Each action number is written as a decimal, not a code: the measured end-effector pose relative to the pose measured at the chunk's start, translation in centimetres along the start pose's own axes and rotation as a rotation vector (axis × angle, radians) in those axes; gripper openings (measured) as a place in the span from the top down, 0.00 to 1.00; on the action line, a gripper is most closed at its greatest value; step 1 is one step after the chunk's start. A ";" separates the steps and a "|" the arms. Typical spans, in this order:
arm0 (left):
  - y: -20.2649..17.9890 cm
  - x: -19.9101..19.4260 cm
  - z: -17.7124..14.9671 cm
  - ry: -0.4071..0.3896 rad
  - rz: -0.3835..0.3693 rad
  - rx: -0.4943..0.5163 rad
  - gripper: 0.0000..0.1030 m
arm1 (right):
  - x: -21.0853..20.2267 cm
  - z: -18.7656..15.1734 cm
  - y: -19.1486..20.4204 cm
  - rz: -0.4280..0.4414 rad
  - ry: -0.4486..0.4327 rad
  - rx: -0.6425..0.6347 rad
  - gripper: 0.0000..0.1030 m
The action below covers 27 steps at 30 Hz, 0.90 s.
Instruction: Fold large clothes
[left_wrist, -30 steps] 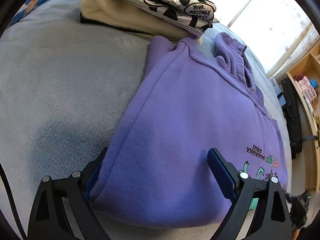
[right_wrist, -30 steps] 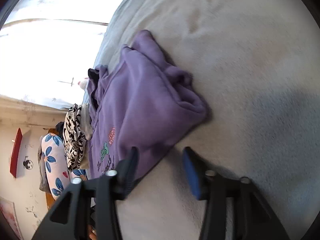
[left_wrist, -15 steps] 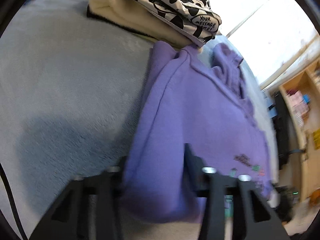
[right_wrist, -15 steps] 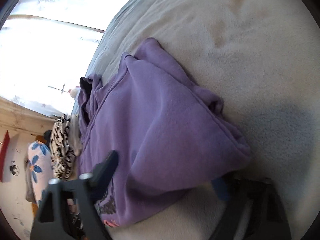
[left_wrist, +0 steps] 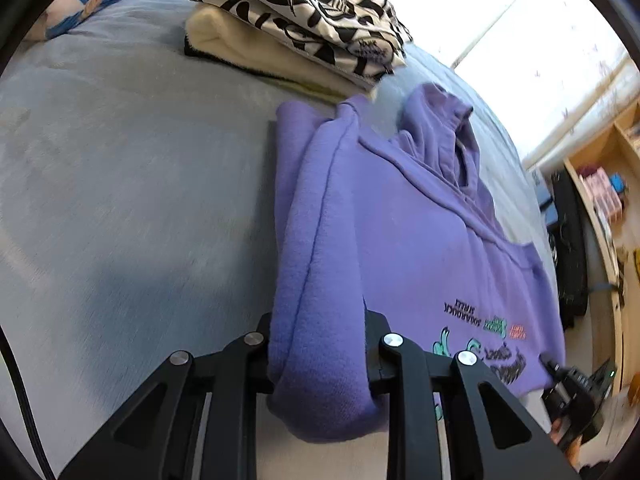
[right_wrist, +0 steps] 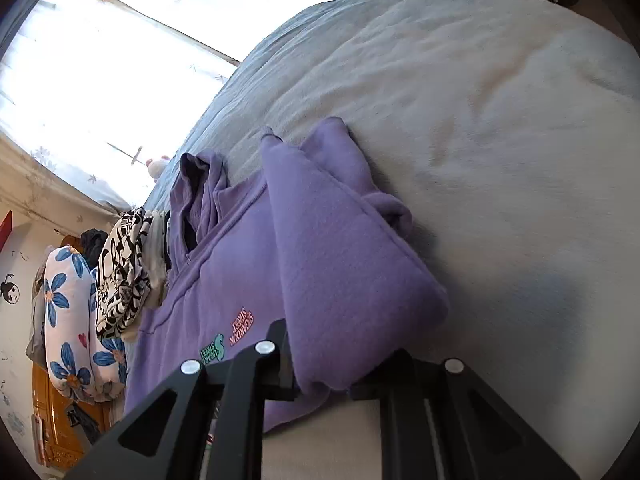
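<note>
Landmark: one purple hoodie [left_wrist: 400, 220], partly folded on the grey bed [left_wrist: 120, 180].
Behind the hoodie: a stack of two folded garments, one black-and-white [left_wrist: 304, 8] on one cream [left_wrist: 256, 52], touching its far corner.
Beyond the stack: one flowered pillow [right_wrist: 68, 320].
Beside the bed: one wooden shelf [left_wrist: 600, 200].
Left gripper [left_wrist: 316, 364]: jaws closing, pinching the hoodie's near folded edge.
Right gripper [right_wrist: 344, 376]: jaws closing, pinching the hoodie's other near corner.
</note>
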<state>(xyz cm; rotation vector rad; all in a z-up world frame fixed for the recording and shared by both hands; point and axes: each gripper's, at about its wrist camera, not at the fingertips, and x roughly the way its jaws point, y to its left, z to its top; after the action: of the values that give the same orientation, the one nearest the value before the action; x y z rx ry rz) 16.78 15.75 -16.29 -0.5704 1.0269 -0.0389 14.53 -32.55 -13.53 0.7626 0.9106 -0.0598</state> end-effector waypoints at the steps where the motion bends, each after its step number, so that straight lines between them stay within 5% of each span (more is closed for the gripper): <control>1: 0.0 -0.3 -0.3 0.012 0.001 0.008 0.80 | -0.6 -0.2 -0.1 -0.002 0.004 -0.001 0.86; 8: 1.5 -1.3 -1.9 0.078 0.021 0.029 0.77 | -3.0 -3.1 -1.2 -0.056 0.070 -0.040 0.85; 13: 2.4 -0.2 -1.8 0.103 0.106 0.062 0.55 | -2.1 -3.5 -4.0 -0.154 0.172 -0.001 0.65; 18: 3.6 -2.0 -1.4 0.056 0.178 0.078 0.45 | -4.2 -3.5 -4.0 -0.223 0.140 -0.079 0.58; 27: 2.8 -5.1 -1.5 -0.024 0.289 0.172 0.45 | -6.8 -3.6 -1.8 -0.403 0.055 -0.231 0.58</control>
<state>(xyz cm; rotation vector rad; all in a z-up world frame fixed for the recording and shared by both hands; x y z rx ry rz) 12.19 19.01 -14.10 -0.2623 1.0625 0.1335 7.09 -33.42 -10.92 0.3599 1.0928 -0.2842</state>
